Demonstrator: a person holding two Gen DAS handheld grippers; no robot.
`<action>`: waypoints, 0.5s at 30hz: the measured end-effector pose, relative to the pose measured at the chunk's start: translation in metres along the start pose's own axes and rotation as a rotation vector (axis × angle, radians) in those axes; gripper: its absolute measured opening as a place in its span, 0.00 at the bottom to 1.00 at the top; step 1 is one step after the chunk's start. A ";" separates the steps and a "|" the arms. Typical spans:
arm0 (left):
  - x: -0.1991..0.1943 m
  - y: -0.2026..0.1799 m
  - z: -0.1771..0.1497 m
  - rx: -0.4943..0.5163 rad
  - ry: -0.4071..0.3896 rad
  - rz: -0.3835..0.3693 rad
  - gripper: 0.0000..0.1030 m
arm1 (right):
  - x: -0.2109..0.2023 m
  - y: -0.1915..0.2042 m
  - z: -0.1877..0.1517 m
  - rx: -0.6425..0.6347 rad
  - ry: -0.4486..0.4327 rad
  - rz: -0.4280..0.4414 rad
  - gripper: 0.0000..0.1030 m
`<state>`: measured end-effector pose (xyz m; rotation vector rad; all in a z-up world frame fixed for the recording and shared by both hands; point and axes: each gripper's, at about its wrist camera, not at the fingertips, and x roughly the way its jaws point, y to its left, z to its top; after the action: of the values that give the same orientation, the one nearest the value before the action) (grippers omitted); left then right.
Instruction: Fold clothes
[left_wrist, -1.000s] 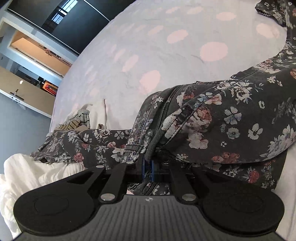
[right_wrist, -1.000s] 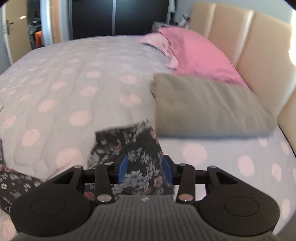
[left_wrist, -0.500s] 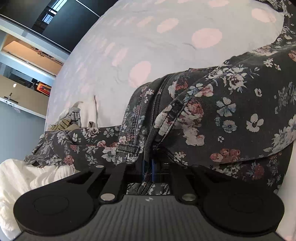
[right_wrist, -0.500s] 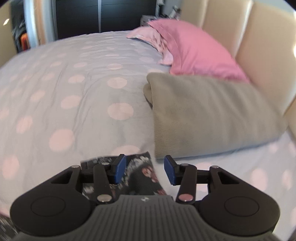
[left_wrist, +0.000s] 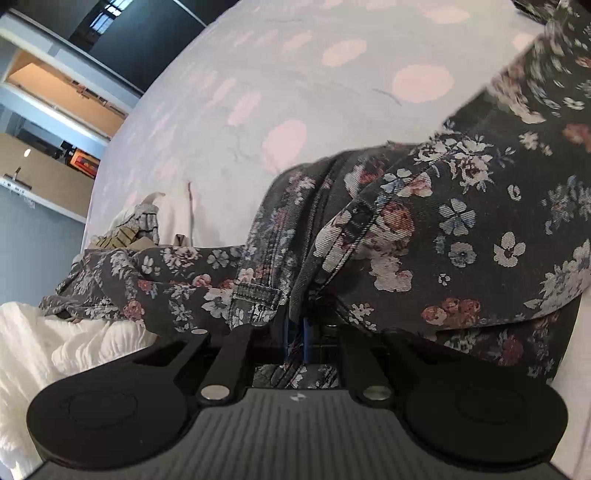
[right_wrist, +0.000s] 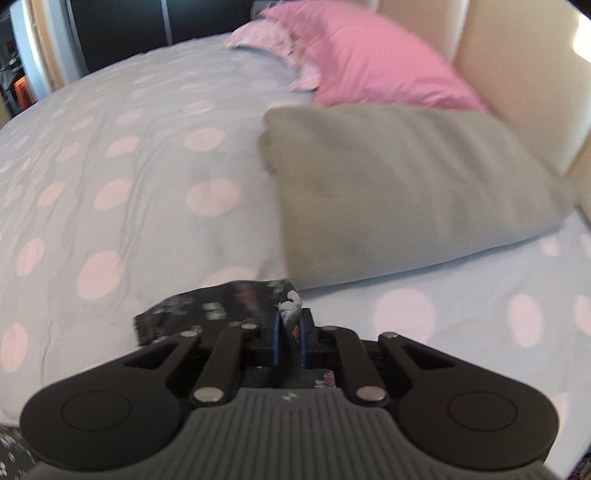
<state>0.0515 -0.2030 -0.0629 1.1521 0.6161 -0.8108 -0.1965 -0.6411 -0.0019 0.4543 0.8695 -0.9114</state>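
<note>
A: Where are the floral trousers (left_wrist: 461, 236) at this moment?

B: On the bed (left_wrist: 258, 92), draped over its dotted cover; the waistband end bunches up right at the left gripper (left_wrist: 295, 332), and the dark cloth runs off toward the upper right of that view; a crumpled white garment (left_wrist: 62, 343) lies beside it at the lower left, touching the floral cloth.

A: And the left fingers?

B: Pressed together on a fold of the trousers near the fly seam; only a sliver of cloth shows between the blue pads (left_wrist: 305, 334).

A: The right side?

B: The right gripper (right_wrist: 289, 330) has a far end of the same trousers (right_wrist: 218, 306); its fingers have just been closing, and they now pinch a twisted ridge of cloth that stands up between the blue pads (right_wrist: 274, 334); the rest of that end lies flat on the cover to the left of the fingers.

A: What sits nearby?

B: A grey-green pillow (right_wrist: 406, 184) just beyond the cloth's edge; a pink pillow (right_wrist: 369, 59) behind it against the padded headboard (right_wrist: 517, 74).
</note>
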 end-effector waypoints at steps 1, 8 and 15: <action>-0.003 0.001 0.001 -0.011 -0.007 0.002 0.05 | -0.007 -0.006 -0.001 0.024 -0.008 -0.014 0.11; -0.034 0.004 0.006 -0.051 -0.100 0.048 0.05 | -0.071 -0.044 -0.021 0.211 -0.095 -0.075 0.11; -0.042 0.036 0.005 -0.201 -0.098 0.061 0.05 | -0.110 -0.048 -0.044 0.187 -0.110 0.021 0.11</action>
<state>0.0569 -0.1911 -0.0087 0.9382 0.5648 -0.7314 -0.2911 -0.5839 0.0621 0.5681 0.6813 -0.9932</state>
